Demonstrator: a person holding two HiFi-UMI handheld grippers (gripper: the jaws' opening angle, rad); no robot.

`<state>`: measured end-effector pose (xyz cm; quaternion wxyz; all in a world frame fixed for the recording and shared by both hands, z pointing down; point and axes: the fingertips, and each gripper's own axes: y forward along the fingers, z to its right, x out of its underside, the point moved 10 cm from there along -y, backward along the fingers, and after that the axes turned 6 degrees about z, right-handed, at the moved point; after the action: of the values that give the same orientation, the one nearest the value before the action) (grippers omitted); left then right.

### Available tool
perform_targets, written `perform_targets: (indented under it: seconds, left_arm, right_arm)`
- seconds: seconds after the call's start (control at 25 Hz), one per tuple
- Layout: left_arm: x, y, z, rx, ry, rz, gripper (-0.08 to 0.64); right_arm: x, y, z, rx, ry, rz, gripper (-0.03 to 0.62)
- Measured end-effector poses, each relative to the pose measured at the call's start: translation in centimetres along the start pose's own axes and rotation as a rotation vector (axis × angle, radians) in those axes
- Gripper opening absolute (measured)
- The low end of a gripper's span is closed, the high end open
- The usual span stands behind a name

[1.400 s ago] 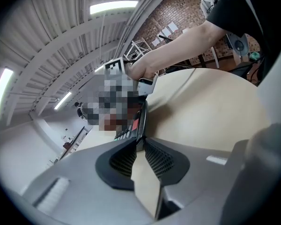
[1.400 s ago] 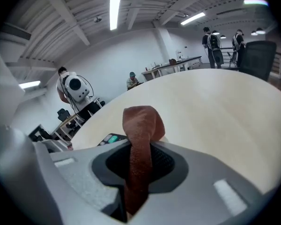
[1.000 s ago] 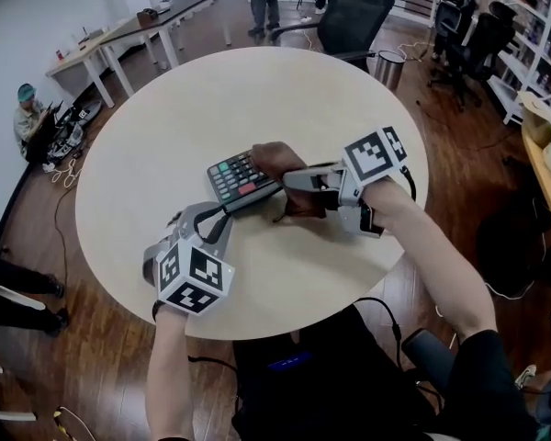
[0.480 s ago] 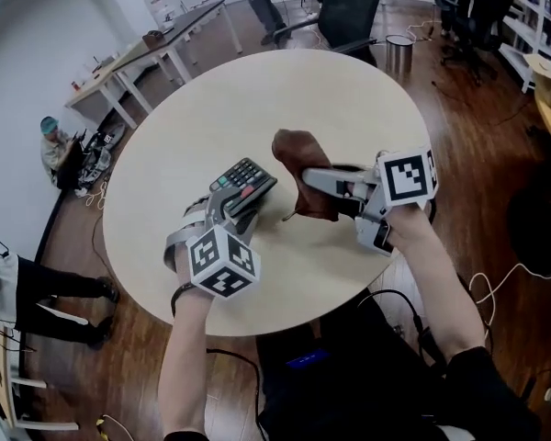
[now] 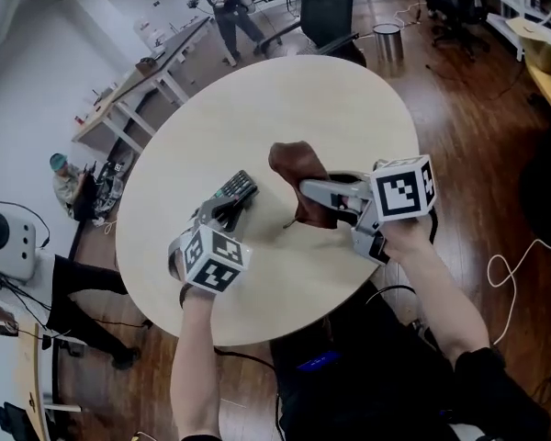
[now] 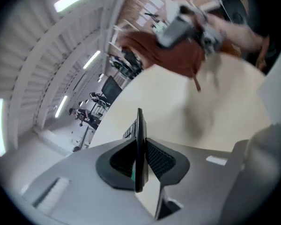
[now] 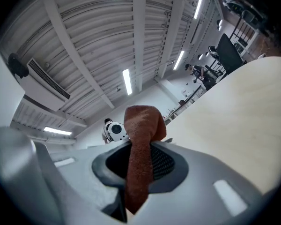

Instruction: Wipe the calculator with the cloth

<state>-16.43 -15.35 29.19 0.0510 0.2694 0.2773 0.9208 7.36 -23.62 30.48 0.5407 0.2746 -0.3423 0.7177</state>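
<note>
While the cloth (image 5: 298, 177) hangs clear of the calculator (image 5: 234, 189), no wiping is under way. Both things are picked up and held ready, but they are apart above the round tabletop (image 5: 349, 108). I judge the actual rubbing, at least of the face now turned toward the cloth, is still to come; nothing shows whether any side is already clean.

The left gripper (image 5: 228, 211), at centre left of the head view, has just been closing its fingers, and they now pinch the calculator by its near end. In the left gripper view the calculator (image 6: 139, 144) stands edge-on between the pads, a thin dark slab. The right gripper (image 5: 308, 191), right of centre, has its fingers clamped on the brown cloth (image 7: 140, 144), which bunches up past the tips and trails below them.

In the head view the calculator's long axis runs from lower left to upper right, its free end pointing toward the cloth. Its key face is tipped toward the upper left. I cannot tell whether the far end touches the tabletop.
</note>
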Motion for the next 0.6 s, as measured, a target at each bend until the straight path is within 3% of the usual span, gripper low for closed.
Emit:
perform_targets:
  seconds: [0.16,0.36,0.48,0.6]
  left_arm:
    - [0.6,-3.4,-2.6,0.043,-0.626,0.388,0.06]
    - [3.7,-6.2,-2.9,0.198,-1.237,0.903,0.058]
    - [5.0,-6.6,-1.7,0.3,-1.46,1.165,0.058]
    - [5.2,-7.1,-1.0,0.343,-1.514,1.273,0.058]
  right_arm:
    - [0.5,-1.5,0.7,0.046,-0.039,0.013,0.067]
    - [0.4,0.5,-1.4,0.045,-0.129,0.044,0.067]
    - [0.2,3.3,-4.6,0.006,-0.231,0.054,0.067]
    - [0.4,6.7,-8.9,-0.034,-0.411,0.029,0.067]
